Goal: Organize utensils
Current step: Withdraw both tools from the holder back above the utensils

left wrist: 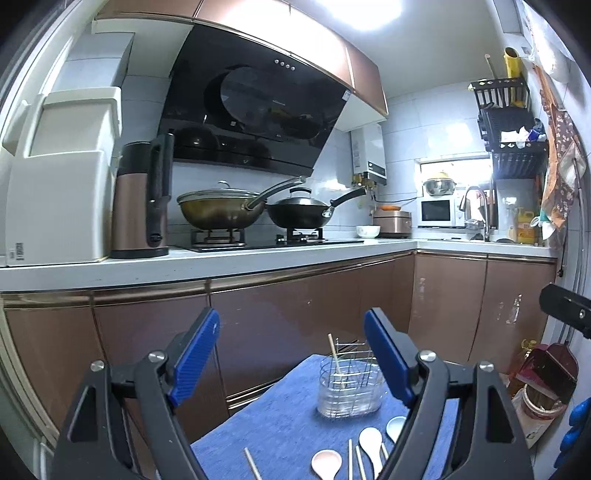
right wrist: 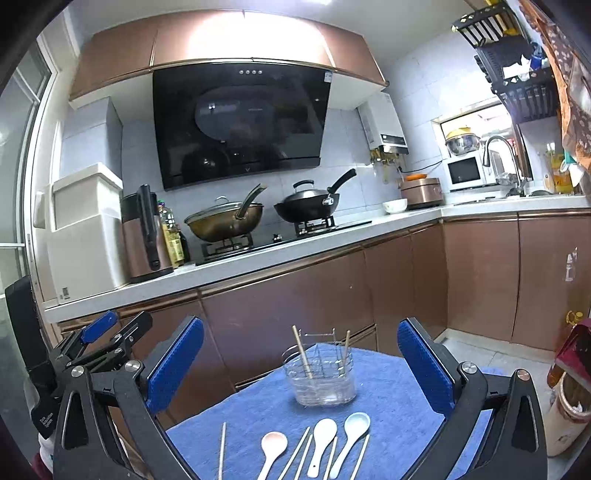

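While gaping, right claw [right wrist: 301,363] above spoons [right wrist: 323,441]

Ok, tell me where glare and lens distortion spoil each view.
Left wrist view: the ceiling light blows out to white, the window flares, and the countertop edge bows. Right wrist view: glare washes over the upper cabinets, edges curve, corners go black; the spoons stay sharp.

A black range hood [right wrist: 240,122] is mounted on the white-tiled wall [right wrist: 417,85] at upper centre, under copper cabinets [right wrist: 221,40]. A white counter [right wrist: 258,264] is run across mid-frame, turning at the right. Brown cupboard doors [right wrist: 480,273] are set beneath it. A bright window [right wrist: 476,122] is seen at right.
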Available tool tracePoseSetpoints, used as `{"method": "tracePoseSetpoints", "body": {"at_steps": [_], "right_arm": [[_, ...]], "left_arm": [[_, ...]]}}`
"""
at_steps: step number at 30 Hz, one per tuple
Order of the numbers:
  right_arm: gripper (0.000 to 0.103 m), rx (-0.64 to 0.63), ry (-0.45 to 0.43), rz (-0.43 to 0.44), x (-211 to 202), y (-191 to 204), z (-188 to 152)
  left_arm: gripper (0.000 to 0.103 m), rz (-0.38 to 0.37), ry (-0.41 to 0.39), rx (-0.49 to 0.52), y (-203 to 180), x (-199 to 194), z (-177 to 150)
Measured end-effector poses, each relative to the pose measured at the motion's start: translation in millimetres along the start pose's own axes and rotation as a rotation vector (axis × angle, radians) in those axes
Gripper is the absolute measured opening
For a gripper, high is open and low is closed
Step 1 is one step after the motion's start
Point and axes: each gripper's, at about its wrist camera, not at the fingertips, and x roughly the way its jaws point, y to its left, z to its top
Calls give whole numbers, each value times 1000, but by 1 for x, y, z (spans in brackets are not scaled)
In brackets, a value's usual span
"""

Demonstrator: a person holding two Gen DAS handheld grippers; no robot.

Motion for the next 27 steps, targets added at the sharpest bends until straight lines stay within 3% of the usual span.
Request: {"method": "tracePoseSetpoints", "body": {"at_steps": [9, 15, 22, 25, 27], "right_arm": [[103, -46, 36, -50, -14, 8, -17], [103, -23, -16, -82, -29, 4, -17], [103, -3, -81, -55, -46, -1, -12], [103, -16, -74, -71, -43, 0, -14], [103, -1, -24, -49, -36, -3, -18]], "left_arm": [[80, 29, 36, 13, 7, -15, -12], [80, 56, 31, -32, 22, -24, -13], [80, 45, 26, -126, 47, -32, -14], [80, 32, 71, -143, 55, -29, -18], [80, 10, 113, -146, 58, -23, -21]]}}
